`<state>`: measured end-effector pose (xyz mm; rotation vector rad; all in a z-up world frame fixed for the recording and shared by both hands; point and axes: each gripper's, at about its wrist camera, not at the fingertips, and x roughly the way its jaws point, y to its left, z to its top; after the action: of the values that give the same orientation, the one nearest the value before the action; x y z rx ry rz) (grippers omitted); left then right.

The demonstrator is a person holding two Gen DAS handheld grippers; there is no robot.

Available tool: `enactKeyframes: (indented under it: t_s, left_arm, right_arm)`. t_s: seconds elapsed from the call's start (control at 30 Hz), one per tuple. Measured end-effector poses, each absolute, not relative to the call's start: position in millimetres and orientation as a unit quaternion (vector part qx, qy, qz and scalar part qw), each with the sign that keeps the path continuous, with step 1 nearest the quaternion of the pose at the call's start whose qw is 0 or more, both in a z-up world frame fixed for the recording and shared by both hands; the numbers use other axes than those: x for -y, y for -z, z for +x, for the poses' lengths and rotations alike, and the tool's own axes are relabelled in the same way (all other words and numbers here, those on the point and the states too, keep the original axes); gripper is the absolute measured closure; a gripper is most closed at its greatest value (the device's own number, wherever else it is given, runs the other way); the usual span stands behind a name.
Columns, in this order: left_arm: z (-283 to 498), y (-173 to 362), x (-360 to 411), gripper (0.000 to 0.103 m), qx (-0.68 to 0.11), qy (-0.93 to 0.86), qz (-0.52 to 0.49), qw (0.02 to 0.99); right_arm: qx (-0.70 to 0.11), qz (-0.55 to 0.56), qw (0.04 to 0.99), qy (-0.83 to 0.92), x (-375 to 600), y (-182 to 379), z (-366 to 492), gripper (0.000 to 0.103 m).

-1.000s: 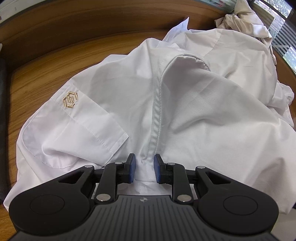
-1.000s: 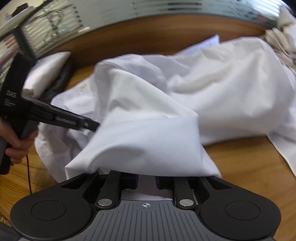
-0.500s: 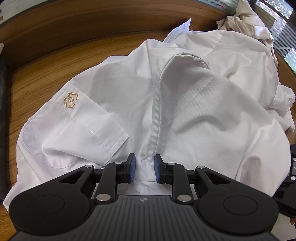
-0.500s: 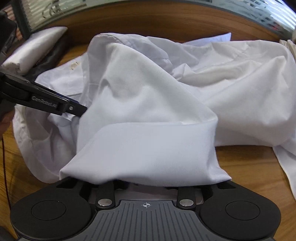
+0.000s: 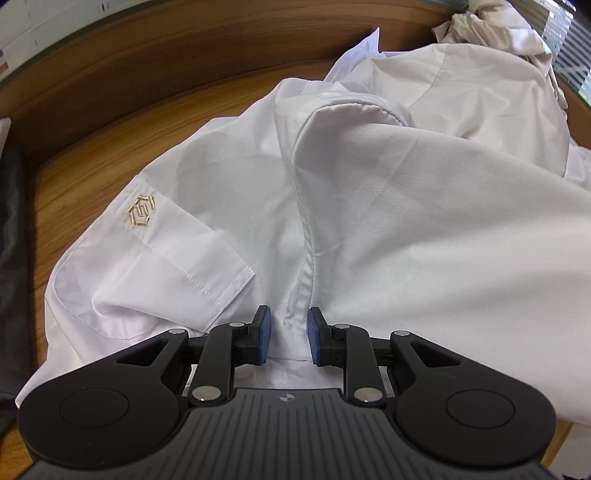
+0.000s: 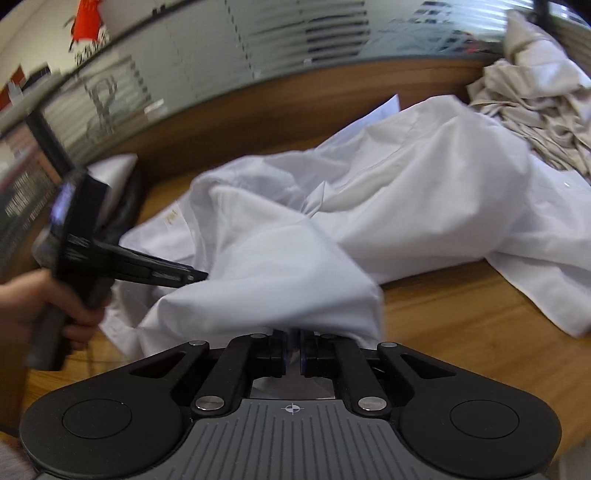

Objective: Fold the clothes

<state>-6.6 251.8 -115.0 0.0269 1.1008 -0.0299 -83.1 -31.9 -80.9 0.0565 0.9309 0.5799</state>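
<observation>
Both grippers' jaws on white shirt [image 5: 406, 229], wood table [image 5: 92, 147].

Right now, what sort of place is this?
Probably an office: a frosted glass partition with blinds behind it, a curved wooden desk, and a red wall poster. A white shirt lies on the desk for folding.

An office: frosted glass partition [image 6: 258, 44] with blinds behind a wooden desk [image 6: 461, 314].

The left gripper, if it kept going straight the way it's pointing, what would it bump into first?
Probably the white shirt: the left gripper already has its jaws around the shirt's seam fold, and more shirt lies straight ahead. Depth is hard to judge.
</observation>
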Motion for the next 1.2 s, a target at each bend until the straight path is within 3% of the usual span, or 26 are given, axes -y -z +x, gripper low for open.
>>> enactKeyframes:
  t_s: [0.57,0.93,1.2]
  left_arm:
    - [0,116,-250,0.069,-0.526,-0.015,0.024,0.850]
    - [-7,115,-248,0.067,-0.515,-0.022,0.045,0.855]
    - [-14,90,-267,0.067,-0.502,0.000,-0.007,0.865]
  right_arm:
    - [-0.432,0.078,0.862,-0.255,101,27,-176,0.095]
    - [-0.439,0.107,0.870,-0.197,125,24,-222,0.101]
    - [-0.443,0.127,0.873,-0.157,144,36,-216,0.101]
